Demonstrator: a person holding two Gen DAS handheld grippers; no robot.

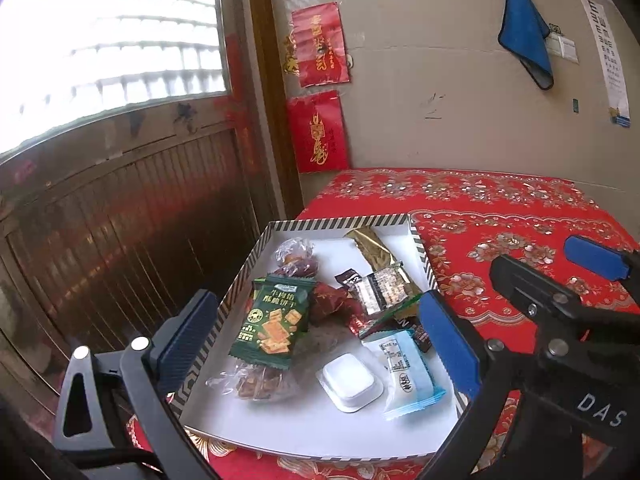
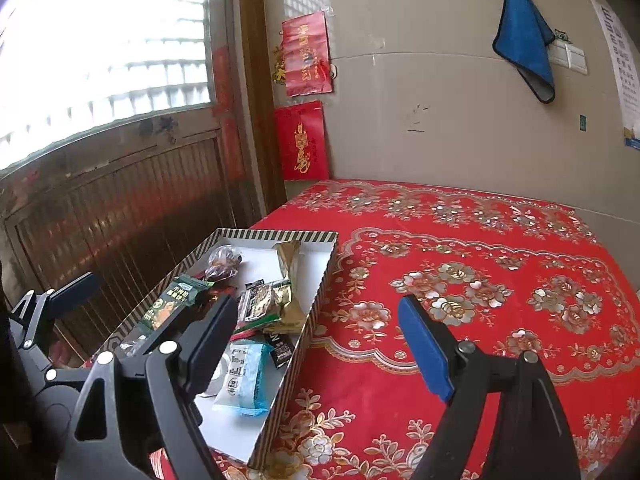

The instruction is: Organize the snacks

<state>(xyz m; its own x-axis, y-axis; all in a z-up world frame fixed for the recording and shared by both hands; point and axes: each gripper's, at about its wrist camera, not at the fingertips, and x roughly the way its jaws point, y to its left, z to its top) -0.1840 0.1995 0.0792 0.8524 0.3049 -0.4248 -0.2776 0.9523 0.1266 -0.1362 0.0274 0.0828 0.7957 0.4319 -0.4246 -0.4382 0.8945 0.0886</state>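
Bare tablecloth (image 2: pixel 500 280) beside tray (image 2: pixel 316 300)

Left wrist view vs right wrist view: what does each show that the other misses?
Left wrist only: the white blister tray and the clear-wrapped brown snack under the green cracker packet, seen fully.

Right wrist only: the wide bare stretch of red floral tablecloth to the right of the box.

Both: the striped-rim box, the light blue packet, the blue cloth on the wall, and both open claws, left claw and right claw.
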